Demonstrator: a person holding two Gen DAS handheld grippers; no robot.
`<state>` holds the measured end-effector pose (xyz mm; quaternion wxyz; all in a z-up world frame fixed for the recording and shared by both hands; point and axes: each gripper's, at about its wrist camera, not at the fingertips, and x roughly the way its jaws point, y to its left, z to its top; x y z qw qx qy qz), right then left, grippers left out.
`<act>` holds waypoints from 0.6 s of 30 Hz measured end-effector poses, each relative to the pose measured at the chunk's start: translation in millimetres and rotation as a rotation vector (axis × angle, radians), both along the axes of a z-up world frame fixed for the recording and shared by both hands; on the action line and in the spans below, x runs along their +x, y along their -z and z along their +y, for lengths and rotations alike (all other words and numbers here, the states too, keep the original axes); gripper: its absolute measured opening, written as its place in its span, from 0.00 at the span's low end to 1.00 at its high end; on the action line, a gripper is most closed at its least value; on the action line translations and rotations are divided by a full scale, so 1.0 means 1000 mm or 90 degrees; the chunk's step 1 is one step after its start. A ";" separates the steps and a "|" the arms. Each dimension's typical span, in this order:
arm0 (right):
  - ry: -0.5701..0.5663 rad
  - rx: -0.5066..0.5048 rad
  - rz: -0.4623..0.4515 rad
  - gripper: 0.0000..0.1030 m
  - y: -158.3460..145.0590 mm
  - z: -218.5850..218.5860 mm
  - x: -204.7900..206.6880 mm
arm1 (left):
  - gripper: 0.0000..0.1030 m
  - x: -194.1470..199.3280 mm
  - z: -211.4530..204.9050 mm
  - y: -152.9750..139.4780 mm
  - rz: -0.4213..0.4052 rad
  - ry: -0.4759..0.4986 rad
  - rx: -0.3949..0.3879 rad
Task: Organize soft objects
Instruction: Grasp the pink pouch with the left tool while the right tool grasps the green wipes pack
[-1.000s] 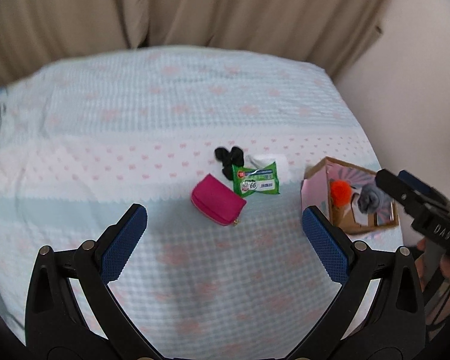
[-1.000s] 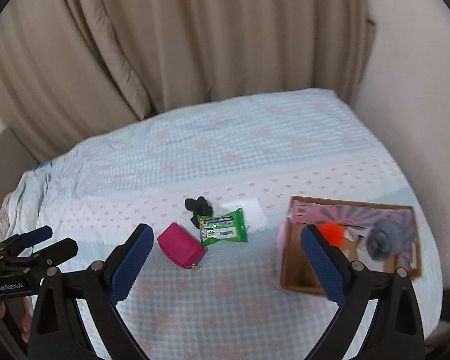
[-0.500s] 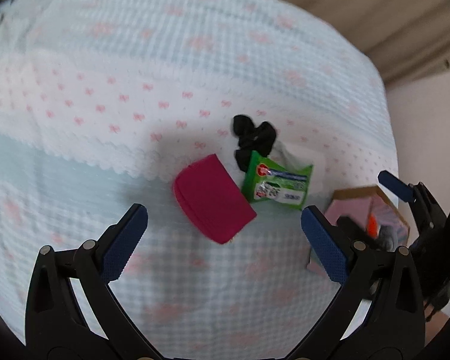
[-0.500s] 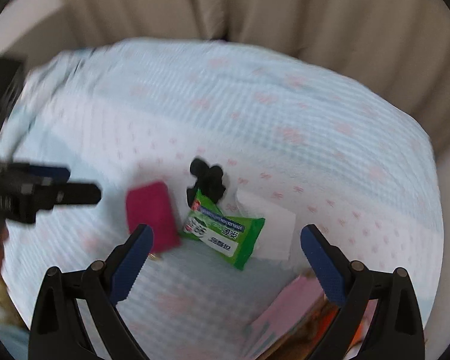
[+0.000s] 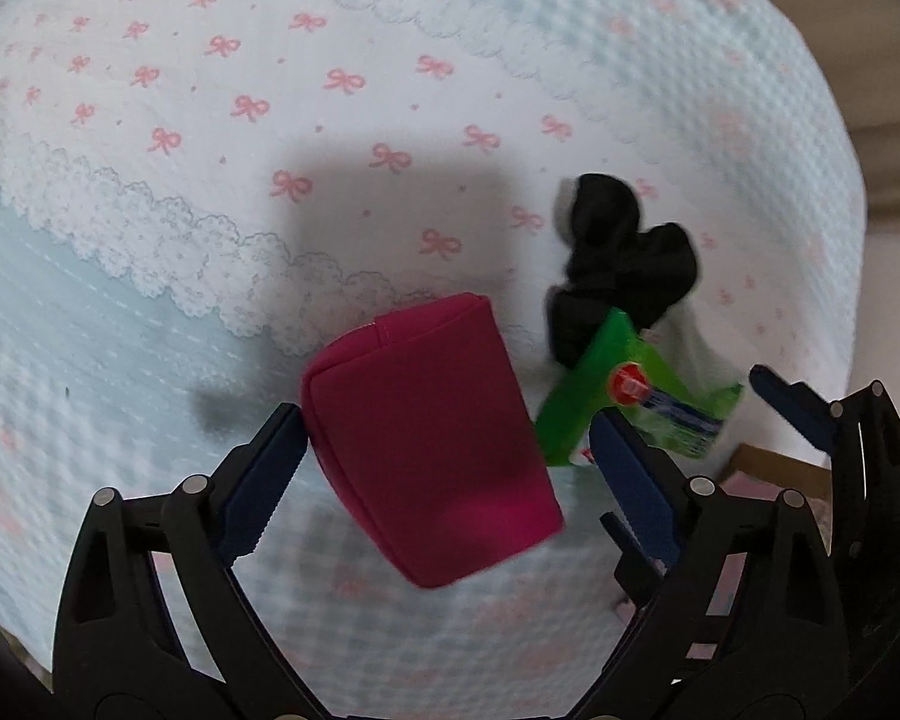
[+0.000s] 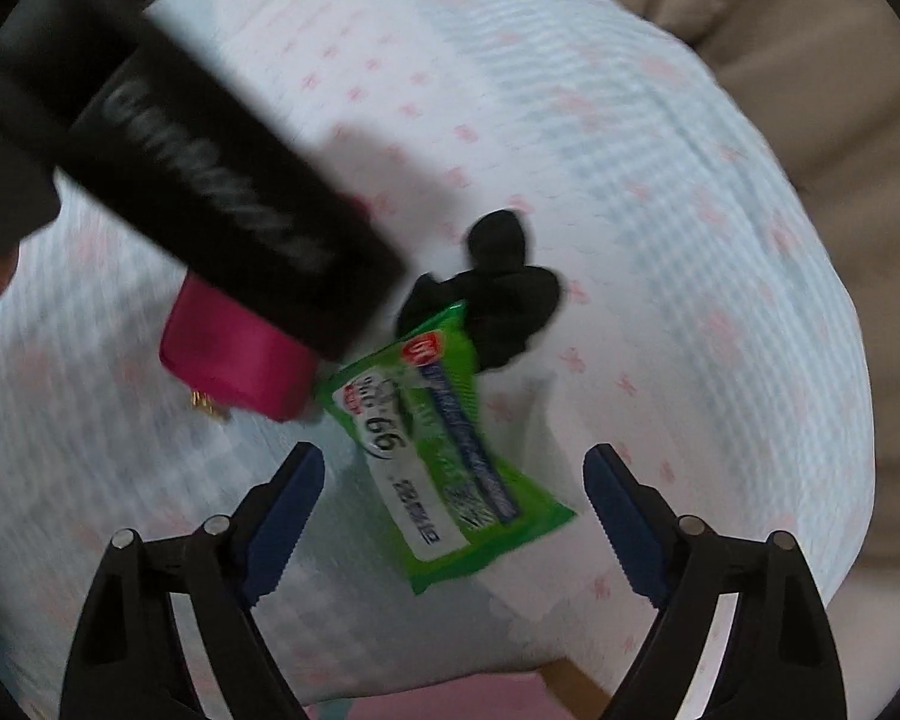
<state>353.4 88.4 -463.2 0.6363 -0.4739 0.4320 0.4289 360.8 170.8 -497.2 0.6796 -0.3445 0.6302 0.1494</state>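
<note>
**Both claws spread wide over the soft items**

The left gripper (image 5: 444, 462) is seen with its jaws spread, the magenta pouch (image 5: 432, 450) lying between its blue pads at the lower centre of the left wrist frame; contact cannot be told. Just right of the pouch, the green wipes pack (image 5: 618, 396) is overlapped at its upper end by the black fabric piece (image 5: 624, 258). In the right wrist frame, the right gripper (image 6: 453, 510) is held agape, with the pack (image 6: 444, 450) lying between its fingers at centre. All items rest on the bow-patterned bedspread (image 5: 210, 120).
</note>
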 end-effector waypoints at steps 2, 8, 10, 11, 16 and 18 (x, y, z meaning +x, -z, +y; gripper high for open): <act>-0.025 -0.018 0.004 0.71 0.010 0.005 -0.004 | 0.83 0.000 0.000 0.009 0.010 -0.007 -0.007; -0.062 -0.038 -0.002 0.61 0.028 0.011 -0.008 | 0.69 -0.004 0.000 0.019 0.022 -0.015 -0.002; -0.064 -0.049 -0.016 0.51 0.031 0.012 -0.006 | 0.62 -0.006 0.001 0.018 0.018 -0.015 0.001; -0.064 -0.055 -0.015 0.45 0.033 0.012 -0.005 | 0.61 -0.008 0.001 0.017 0.016 -0.012 0.004; -0.025 -0.044 0.005 0.35 0.026 0.013 0.001 | 0.51 -0.013 0.009 0.006 0.013 0.009 0.005; 0.006 -0.037 0.013 0.34 0.019 0.012 0.004 | 0.48 -0.015 0.012 0.000 0.011 0.013 0.005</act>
